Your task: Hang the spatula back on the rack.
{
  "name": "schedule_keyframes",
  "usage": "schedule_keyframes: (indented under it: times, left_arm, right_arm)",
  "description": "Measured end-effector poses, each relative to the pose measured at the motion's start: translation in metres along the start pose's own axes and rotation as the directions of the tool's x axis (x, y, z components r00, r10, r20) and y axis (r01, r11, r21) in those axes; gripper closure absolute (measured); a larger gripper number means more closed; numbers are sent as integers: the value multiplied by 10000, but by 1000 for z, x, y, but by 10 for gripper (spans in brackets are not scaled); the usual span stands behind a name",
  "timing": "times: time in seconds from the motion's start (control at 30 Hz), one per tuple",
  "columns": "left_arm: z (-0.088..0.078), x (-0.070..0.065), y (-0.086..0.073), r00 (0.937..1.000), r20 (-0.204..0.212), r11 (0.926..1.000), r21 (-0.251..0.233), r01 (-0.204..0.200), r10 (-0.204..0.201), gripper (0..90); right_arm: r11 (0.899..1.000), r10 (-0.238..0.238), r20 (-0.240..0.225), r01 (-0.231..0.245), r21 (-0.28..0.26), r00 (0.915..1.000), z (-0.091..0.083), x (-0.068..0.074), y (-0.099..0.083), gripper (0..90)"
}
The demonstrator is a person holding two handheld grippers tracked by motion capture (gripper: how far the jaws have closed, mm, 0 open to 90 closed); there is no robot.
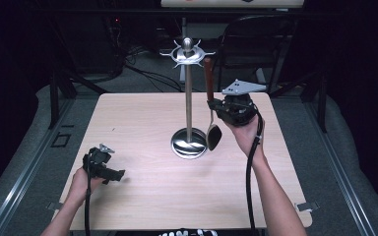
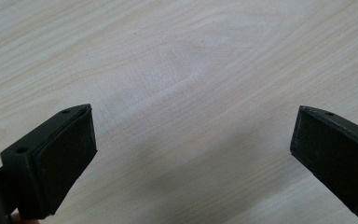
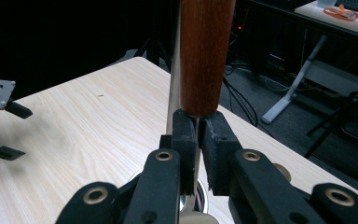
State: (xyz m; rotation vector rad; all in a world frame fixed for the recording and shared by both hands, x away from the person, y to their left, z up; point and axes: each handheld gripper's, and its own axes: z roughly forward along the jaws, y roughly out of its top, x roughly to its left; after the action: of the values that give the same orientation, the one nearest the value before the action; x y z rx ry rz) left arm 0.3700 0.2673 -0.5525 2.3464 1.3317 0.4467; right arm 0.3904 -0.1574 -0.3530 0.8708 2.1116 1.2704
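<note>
Wooden-handled spoon [image 1: 210, 105] with thin metal shank hangs upright, clenched by right tongs [image 3: 198, 149]; left tongs [image 2: 191, 154] gape.

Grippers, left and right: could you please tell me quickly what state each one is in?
Left gripper: jaws open, nothing between them, over the table.
Right gripper: jaws shut on the spoon, just below its wooden handle.
</note>
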Motion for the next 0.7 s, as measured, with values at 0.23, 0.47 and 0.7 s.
schedule_keyframes:
  times: [0.23, 0.47, 0.7]
  left_arm:
    - [0, 0, 0, 10000, 15, 10000, -1, 4, -4, 0]
    - [0, 0, 0, 10000, 10, 10000, -12, -8, 8, 0]
    - [0, 0, 0, 10000, 1, 10000, 2, 20, -20, 0]
  right_arm:
    - [9999, -113, -69, 114, 84, 9999, 2, 3, 1, 848]
    - [9996, -182, -49, 183, 231, 9998, 4, 5, 5, 847]
    - [9991, -220, 219, 211, 376, 9995, 4, 8, 7, 846]
